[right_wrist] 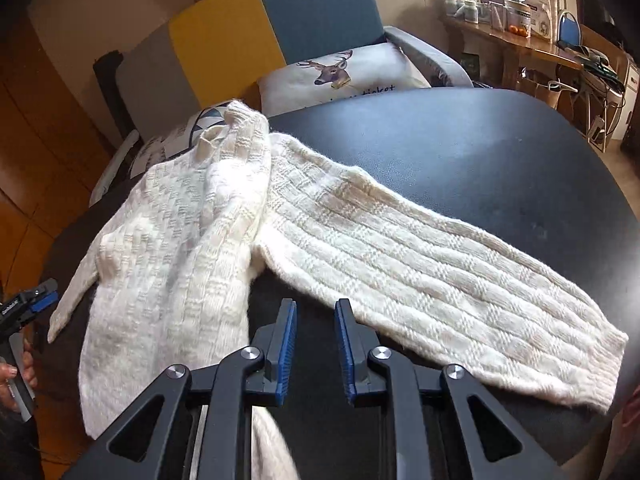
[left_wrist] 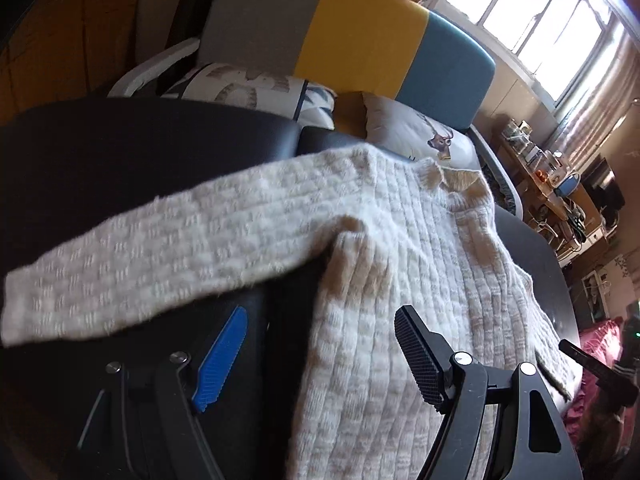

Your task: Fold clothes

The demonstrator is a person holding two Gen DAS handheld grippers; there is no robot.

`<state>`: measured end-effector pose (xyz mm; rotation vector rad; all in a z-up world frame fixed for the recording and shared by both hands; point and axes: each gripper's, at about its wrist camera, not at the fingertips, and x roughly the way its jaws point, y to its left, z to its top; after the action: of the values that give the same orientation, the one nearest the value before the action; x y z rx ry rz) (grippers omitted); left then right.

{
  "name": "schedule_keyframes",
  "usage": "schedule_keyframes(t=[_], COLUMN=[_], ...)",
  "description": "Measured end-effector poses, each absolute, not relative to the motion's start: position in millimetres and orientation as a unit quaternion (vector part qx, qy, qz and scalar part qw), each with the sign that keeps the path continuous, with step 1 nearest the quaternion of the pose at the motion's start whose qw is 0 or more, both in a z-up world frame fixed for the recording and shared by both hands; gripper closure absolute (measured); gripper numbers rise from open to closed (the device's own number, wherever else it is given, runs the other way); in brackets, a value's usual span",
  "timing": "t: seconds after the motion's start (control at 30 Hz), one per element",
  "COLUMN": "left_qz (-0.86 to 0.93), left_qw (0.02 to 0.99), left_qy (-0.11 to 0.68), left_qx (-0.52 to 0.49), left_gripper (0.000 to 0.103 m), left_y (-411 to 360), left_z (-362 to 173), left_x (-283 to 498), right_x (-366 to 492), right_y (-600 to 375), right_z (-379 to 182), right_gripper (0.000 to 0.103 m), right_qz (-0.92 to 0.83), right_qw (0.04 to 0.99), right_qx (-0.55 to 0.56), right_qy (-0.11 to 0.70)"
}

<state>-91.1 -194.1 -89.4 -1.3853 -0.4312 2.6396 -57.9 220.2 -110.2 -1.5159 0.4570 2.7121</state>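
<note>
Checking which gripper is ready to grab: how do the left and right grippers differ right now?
The left gripper stands wide open above the cream sweater's body; the right gripper shows only a narrow gap, over the black table beside a sleeve. The left shows one blue pad and one black; the right shows two blue pads. Both are empty.

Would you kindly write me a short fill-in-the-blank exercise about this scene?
1. The cream sweater lies on a ___ table.
2. The cushion behind the table shows a ___.
3. The left gripper holds ___.
4. The sofa back is grey, ___ and blue.

Missing: black; deer; nothing; yellow
</note>
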Motion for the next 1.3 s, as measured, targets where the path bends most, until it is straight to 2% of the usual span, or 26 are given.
schedule_keyframes(t=[0.17, 0.27, 0.33, 0.43, 0.57, 0.67, 0.87, 1.0, 1.17, 1.3], left_qz=[0.889, 0.885, 0.874, 0.846, 0.847, 0.847, 0.863, 0.875, 0.865, 0.862], left_qw=[0.117, 0.134, 0.123, 0.09, 0.064, 0.064, 0.103, 0.116, 0.137, 0.125], left_qy=[-0.108, -0.058, -0.028, -0.006, 0.017, 0.022, -0.003, 0.03, 0.055, 0.059], left_qx=[-0.429, -0.442, -0.468, -0.525, -0.527, -0.528, -0.494, -0.469, -0.48, -0.487], left_gripper=[0.026, 0.026, 0.026, 0.037, 0.038, 0.038, 0.037, 0.036, 0.036, 0.036], left_y=[-149.5, -110.7, -93.4, -87.1, -95.5, -98.1, -95.7, -74.6, -49.6, -48.3], left_z=[-74.6, -88.8, -109.7, -149.0, -168.2, -168.0, -131.7, -113.5, -128.4, -144.7], left_x=[-148.0, -181.1, -199.2, -216.0, -208.7, -204.2, -212.2, -242.3, -277.9, -299.1], right_x=[-99.8, -117.1, -129.0, -142.0, -149.9, -154.6, -155.3, -178.5, -239.9, -276.0], right_y=[251.2, 270.8, 280.2, 295.1, 316.7, 334.5, 345.2, 338.1, 295.2, 268.1], right_z=[-125.5, -138.5, -152.1, -176.5, -181.1, -182.1, -155.3, -131.9, -136.6, -159.4], right_gripper=[0.083, 0.083, 0.083, 0.084, 0.086, 0.086, 0.083, 0.083, 0.083, 0.083], right_qz=[0.853, 0.841, 0.83, 0.808, 0.817, 0.82, 0.848, 0.867, 0.858, 0.851], right_qw=[0.025, 0.036, 0.058, 0.077, 0.112, 0.111, 0.049, -0.039, -0.1, -0.096], right_qx=[-0.498, -0.518, -0.54, -0.576, -0.562, -0.557, -0.509, -0.466, -0.488, -0.514], right_qy=[0.154, 0.15, 0.126, 0.099, 0.055, 0.068, 0.138, 0.171, 0.125, 0.058])
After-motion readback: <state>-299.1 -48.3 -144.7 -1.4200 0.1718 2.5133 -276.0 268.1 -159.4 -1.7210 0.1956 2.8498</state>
